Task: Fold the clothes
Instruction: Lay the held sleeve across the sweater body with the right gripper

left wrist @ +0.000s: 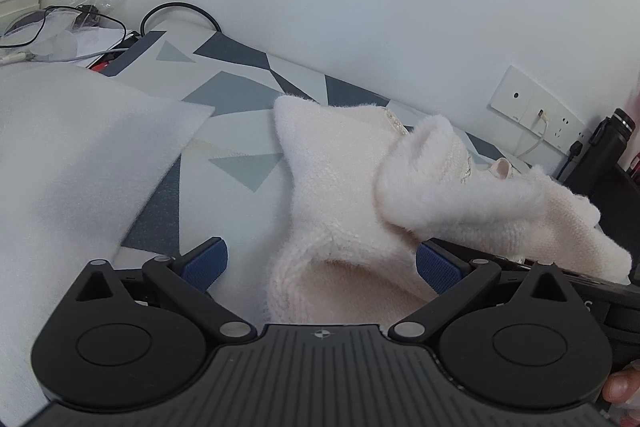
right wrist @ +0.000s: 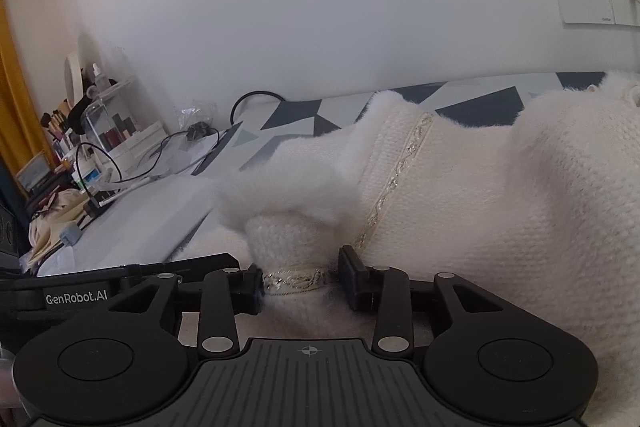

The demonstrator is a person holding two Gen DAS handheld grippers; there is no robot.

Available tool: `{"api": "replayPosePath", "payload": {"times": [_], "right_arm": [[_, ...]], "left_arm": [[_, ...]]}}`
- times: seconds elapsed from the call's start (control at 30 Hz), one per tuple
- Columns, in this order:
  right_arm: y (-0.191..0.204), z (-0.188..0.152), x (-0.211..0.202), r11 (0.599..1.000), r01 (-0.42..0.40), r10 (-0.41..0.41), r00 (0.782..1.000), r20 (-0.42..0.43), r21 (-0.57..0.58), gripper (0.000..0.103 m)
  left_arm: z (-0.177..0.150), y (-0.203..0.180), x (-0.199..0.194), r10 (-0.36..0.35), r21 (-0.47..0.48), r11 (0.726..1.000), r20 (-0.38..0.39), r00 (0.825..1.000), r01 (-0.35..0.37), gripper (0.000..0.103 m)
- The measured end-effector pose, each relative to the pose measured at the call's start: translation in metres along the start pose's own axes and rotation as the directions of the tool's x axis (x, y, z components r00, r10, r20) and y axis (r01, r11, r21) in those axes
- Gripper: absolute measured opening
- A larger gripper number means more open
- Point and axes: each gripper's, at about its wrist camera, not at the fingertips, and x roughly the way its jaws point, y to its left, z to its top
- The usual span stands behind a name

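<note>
A cream fluffy knit sweater (left wrist: 344, 179) with a shiny braid trim lies bunched on a table with a grey and blue triangle pattern (left wrist: 236, 95). My left gripper (left wrist: 322, 265) is open, its blue pads (left wrist: 206, 263) standing wide on either side of the sweater's near edge. In the right wrist view the sweater (right wrist: 480, 195) fills the right half. My right gripper (right wrist: 301, 285) has its black fingers partly closed around a fold of the sweater with the trim. The grip itself is not clearly shown.
A white foam sheet (left wrist: 80, 147) lies at the left of the table. Black cables (left wrist: 176, 11) and clutter sit at the far left. A cosmetics organiser (right wrist: 108, 123) stands by the wall. A wall socket plate (left wrist: 532, 107) and a black bottle (left wrist: 612, 139) are at the right.
</note>
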Motion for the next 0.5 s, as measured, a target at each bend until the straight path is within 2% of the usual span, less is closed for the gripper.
{"api": "replayPosePath", "payload": {"times": [0.1, 0.17, 0.2, 0.23, 0.43, 0.5], "right_arm": [[-0.011, 0.001, -0.002, 0.996, -0.075, 0.074, 0.997, 0.006, 0.053, 0.049], [-0.019, 0.001, -0.004, 0.986, -0.136, 0.135, 0.991, 0.016, 0.091, 0.068], [-0.023, 0.002, -0.006, 0.979, -0.175, 0.174, 0.985, 0.018, 0.103, 0.074], [-0.023, 0.003, -0.007, 0.979, -0.18, 0.179, 0.984, 0.019, 0.101, 0.08], [-0.017, 0.003, -0.015, 0.991, -0.115, 0.113, 0.993, 0.041, 0.066, 0.085], [-0.021, 0.004, -0.018, 0.989, -0.12, 0.116, 0.992, 0.051, 0.089, 0.087]], "left_arm": [[-0.001, 0.009, -0.004, -0.041, -0.059, 0.997, 0.03, 0.999, 0.043, 0.103], [-0.002, 0.013, -0.005, -0.053, -0.083, 0.995, 0.042, 0.998, 0.056, 0.103], [-0.002, 0.014, -0.005, -0.057, -0.094, 0.994, 0.047, 0.997, 0.062, 0.103], [-0.002, 0.013, -0.004, -0.051, -0.088, 0.995, 0.045, 0.998, 0.055, 0.103], [-0.002, 0.003, -0.001, -0.002, -0.04, 0.999, 0.026, 1.0, 0.003, 0.103], [-0.002, 0.002, 0.0, 0.004, -0.031, 0.999, 0.022, 1.0, -0.004, 0.103]]}}
